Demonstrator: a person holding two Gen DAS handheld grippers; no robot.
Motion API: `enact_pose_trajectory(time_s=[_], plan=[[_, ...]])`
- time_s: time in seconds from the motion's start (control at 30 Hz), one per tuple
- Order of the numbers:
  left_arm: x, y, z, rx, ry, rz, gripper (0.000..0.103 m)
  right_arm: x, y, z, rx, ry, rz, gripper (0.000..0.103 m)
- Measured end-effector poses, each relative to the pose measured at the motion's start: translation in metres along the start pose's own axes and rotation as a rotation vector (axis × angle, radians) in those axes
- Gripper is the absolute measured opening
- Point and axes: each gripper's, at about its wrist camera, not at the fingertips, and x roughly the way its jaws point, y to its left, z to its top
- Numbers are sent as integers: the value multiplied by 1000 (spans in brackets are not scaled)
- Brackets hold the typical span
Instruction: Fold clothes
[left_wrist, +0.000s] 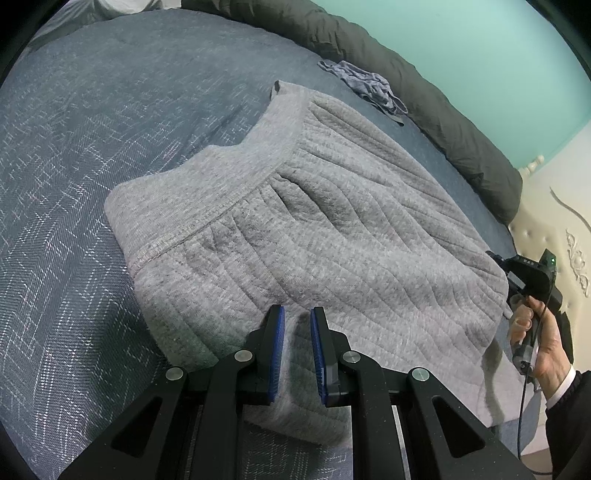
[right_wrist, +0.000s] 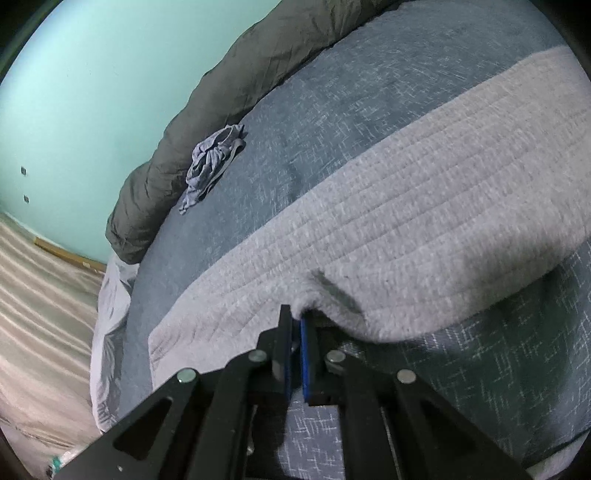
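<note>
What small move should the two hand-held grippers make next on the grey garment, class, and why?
Probably lift the near hem and carry it toward the far end. The right hand-held gripper is shut on the grey garment's near edge, the left hand-held gripper pinches the same hem, and the garment lies flat on the blue bedspread.

Your right tongs (right_wrist: 295, 317) sit at 6 o'clock, their blue pads pinched tight on the near edge of the grey quilted garment (right_wrist: 388, 206). The garment runs in a broad band from 7 o'clock up to 2 o'clock across the blue bed cover (right_wrist: 369, 85). A crumpled small blue-grey garment (right_wrist: 212, 162) lies at 10 o'clock, touching the dark olive duvet (right_wrist: 207, 96).
</note>
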Motion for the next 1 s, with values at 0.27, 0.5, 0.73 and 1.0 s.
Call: enact_pose_trajectory(time_s=[0.27,0.5,0.73,1.0], plan=[[-1,0,-1,-3,0,-3,16,-27,-27,4,126,-44,-18,14],[0,-2,-2,-1,0,6,16,-28,-52,4,192,-8,-41,47],[0,-3,-2,6,1,11,16,-19,-53,9,174,-23,-83,31],[0,-3,-3,10,4,11,16,-40,-50,14,96,-142,-85,3]])
